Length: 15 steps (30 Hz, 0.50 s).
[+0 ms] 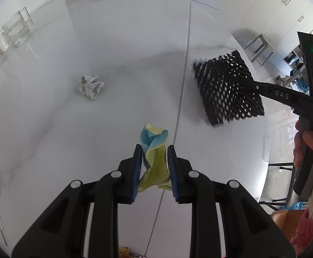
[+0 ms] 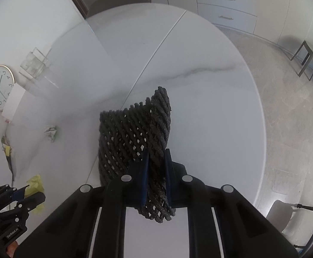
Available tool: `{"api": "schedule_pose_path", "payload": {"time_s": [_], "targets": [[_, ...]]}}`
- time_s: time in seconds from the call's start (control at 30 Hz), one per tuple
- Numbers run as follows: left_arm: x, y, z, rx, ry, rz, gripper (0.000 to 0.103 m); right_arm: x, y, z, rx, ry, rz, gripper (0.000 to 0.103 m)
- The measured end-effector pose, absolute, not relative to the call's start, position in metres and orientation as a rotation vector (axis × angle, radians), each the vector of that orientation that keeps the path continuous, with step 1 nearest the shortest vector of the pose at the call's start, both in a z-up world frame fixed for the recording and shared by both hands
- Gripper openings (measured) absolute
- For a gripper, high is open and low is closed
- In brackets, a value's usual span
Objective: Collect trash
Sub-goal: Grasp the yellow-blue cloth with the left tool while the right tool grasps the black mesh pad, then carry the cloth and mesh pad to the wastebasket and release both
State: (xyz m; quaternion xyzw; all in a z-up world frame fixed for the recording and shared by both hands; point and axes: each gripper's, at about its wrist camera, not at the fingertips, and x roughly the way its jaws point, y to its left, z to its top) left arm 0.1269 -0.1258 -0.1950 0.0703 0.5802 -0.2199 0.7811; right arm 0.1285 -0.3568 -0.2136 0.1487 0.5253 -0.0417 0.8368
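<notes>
While both hands work the white marble bench [image 1: 48, 118], the left hand-held gripper [image 1: 154, 150] is clamped tight on a twist of blue and yellow paper [image 1: 154, 161], pinched low between the blue pads so the wad pokes out ahead. Over on the right, the right hand-held gripper [image 2: 156, 157] has its jaws squeezed onto one edge of the black foam mesh sleeve [image 2: 132, 133], the rest of the net flaring forward clear of the fingers. That edge grip looks chosen because the springy net crushes flat there. Further out, a crumpled white paper ball [image 1: 91, 87] sits alone, seemingly next for collection. Beyond it, a clear glass container [image 1: 17, 30] stands near the far rim.
</notes>
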Motion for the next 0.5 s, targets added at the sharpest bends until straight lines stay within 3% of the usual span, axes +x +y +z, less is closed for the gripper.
{"api": "schedule_pose_path", "payload": {"time_s": [0.27,0.5], "targets": [[0.069,-0.152,-0.159,0.224,1.182,-0.568,0.024,0.028,-0.354,-0.163,0.272,1.032,-0.145,0.014],[0.002,-0.204,-0.144,0.301,1.162,-0.734,0.024,-0.065,-0.373,-0.154,0.288,1.027,-0.254,0.014]]}}
